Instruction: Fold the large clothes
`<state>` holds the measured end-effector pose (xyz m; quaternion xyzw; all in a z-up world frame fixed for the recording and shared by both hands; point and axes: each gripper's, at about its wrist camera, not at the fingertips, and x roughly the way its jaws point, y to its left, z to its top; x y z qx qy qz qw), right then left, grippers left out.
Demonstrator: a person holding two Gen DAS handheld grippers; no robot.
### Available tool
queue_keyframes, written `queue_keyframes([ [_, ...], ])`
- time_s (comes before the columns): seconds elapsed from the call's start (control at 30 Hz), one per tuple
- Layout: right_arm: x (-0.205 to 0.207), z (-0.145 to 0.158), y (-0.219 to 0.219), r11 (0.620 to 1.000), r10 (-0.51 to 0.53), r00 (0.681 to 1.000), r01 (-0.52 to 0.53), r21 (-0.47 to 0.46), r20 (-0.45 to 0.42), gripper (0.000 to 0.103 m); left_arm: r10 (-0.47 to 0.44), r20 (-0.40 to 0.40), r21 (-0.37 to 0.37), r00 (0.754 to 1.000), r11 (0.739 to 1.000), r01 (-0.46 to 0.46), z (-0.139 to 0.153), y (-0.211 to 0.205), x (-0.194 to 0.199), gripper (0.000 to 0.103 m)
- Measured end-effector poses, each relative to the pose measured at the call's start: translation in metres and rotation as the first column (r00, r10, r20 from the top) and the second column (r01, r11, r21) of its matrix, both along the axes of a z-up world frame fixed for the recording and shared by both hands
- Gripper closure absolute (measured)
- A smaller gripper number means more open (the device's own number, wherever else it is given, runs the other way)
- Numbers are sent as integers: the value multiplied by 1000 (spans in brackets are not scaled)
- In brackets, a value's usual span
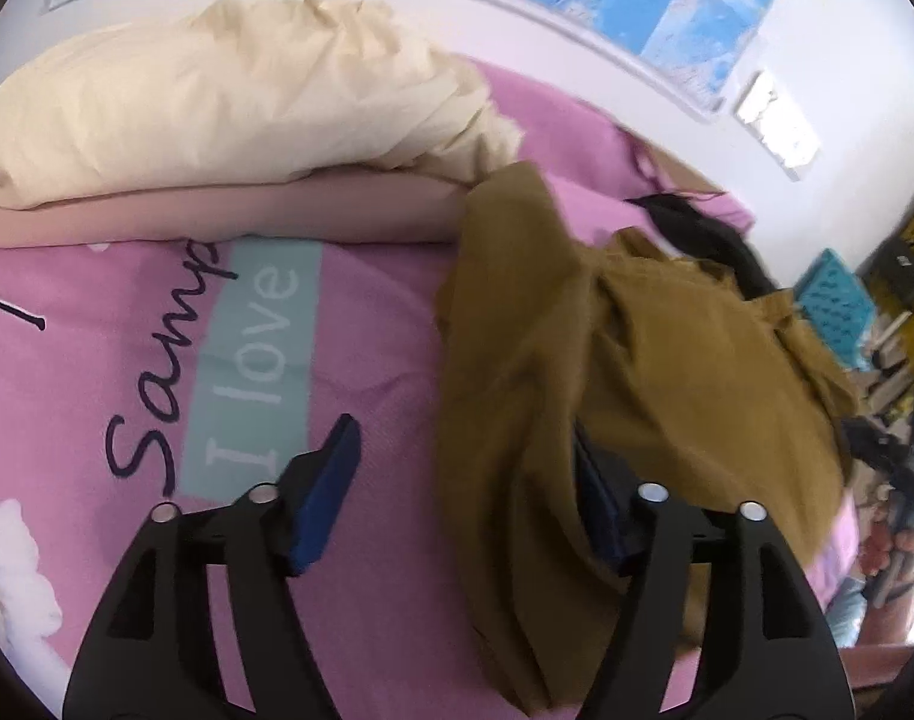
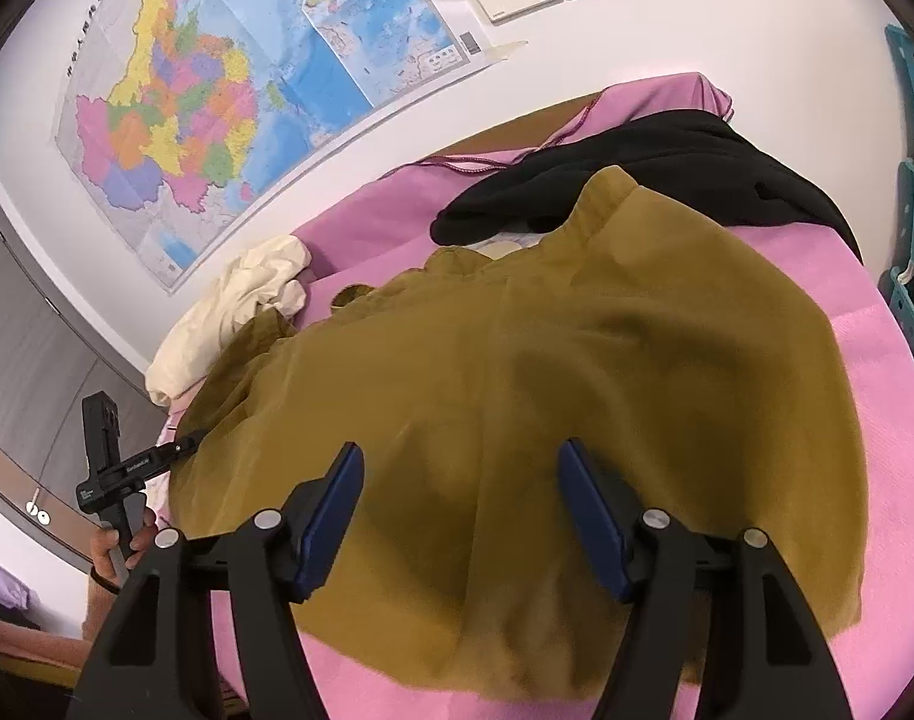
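- The olive-brown garment (image 2: 577,348) lies rumpled on the pink bed cover (image 1: 367,330), a black garment (image 2: 667,168) just beyond.
- We judge it thin, limp, light; take a near hem edge.
- Left gripper (image 1: 463,480) and right gripper (image 2: 457,516) gape wide, gripping nothing.

Pink bed (image 2: 865,360), mustard garment (image 2: 577,360), cream pillow (image 1: 217,114)

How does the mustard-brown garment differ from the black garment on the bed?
The mustard-brown garment is spread wide in the foreground; the black garment is bunched near the far edge. The brown one overlaps the black one's near side. The brown one looks larger, though the black one is partly hidden. Both lie on the pink bedspread.
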<state>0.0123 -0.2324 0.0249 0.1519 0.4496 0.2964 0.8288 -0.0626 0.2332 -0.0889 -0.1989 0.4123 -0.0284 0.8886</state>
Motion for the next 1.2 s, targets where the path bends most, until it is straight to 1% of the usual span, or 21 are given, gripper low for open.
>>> queue_keyframes([
  [0.03, -4, 1, -3, 1000, 8, 1000, -8, 19, -5, 37, -5, 10, -17, 1000, 1000, 6, 3, 2, -3, 33],
  [0.07, -8, 2, -6, 999, 8, 1000, -8, 32, -9, 37, -11, 22, -35, 1000, 999, 11, 6, 4, -9, 29],
  [0.13, -17, 3, -17, 997, 6, 1000, -4, 75, -30, 36, -21, 43, -69, 999, 997, 24, 12, 6, -23, 29],
  [0.23, -37, 2, -37, 987, 17, 996, -3, 159, -82, 33, -79, 74, -118, 994, 989, 87, 17, 0, -46, 27],
  [0.33, -60, -9, -57, 969, 29, 985, 13, 245, -169, 27, -164, 86, -169, 983, 970, 176, 17, -14, -65, 27],
  [0.4, -67, -17, -62, 970, 28, 976, 26, 243, -218, 25, -232, 88, -216, 969, 945, 246, 14, -25, -75, 27],
  [0.5, -72, -31, -62, 974, 0, 964, 59, 217, -265, 25, -315, 80, -223, 946, 919, 325, 10, -50, -81, 25],
  [0.6, -63, -42, -61, 969, -59, 955, 125, 213, -291, 24, -366, 68, -272, 928, 888, 370, 1, -72, -77, 23],
  [0.63, -60, -45, -59, 970, -76, 953, 139, 202, -292, 24, -371, 63, -291, 926, 881, 373, -3, -78, -73, 23],
  [0.73, -54, -43, -52, 970, -108, 959, 160, 185, -260, 20, -369, 46, -360, 928, 861, 359, -18, -89, -59, 21],
  [0.77, -51, -44, -49, 967, -133, 958, 182, 181, -255, 20, -352, 31, -376, 936, 863, 337, -24, -91, -53, 21],
  [0.8, -48, -44, -45, 964, -149, 958, 196, 181, -243, 17, -335, 25, -400, 942, 860, 316, -30, -92, -45, 21],
  [0.83, -46, -44, -40, 962, -165, 959, 208, 179, -232, 15, -311, 30, -407, 950, 864, 296, -32, -93, -41, 22],
  [0.87, -44, -43, -36, 960, -176, 959, 218, 177, -224, 9, -301, 40, -412, 953, 864, 290, -31, -94, -39, 20],
  [0.9, -43, -43, -30, 960, -182, 960, 221, 174, -214, 5, -288, 49, -436, 956, 855, 280, -30, -95, -32, 16],
  [1.0, -42, -39, -23, 953, -229, 957, 257, 157, -178, 5, -232, 65, -493, 971, 838, 233, -31, -92, -25, 12],
  [1.03, -42, -37, -24, 953, -231, 960, 256, 161, -160, 5, -209, 67, -512, 976, 832, 214, -31, -91, -23, 12],
  [1.07, -44, -35, -27, 945, -241, 960, 265, 190, -143, 7, -190, 70, -529, 979, 825, 198, -32, -90, -22, 12],
  [1.13, -42, -34, -33, 924, -249, 960, 276, 265, -131, 8, -167, 80, -547, 983, 817, 183, -32, -89, -22, 12],
  [1.17, -41, -35, -34, 926, -244, 961, 271, 262, -132, 8, -156, 87, -552, 984, 815, 178, -32, -89, -23, 12],
  [1.2, -38, -41, -33, 931, -245, 956, 278, 236, -159, 8, -149, 91, -550, 985, 817, 175, -31, -88, -24, 13],
])
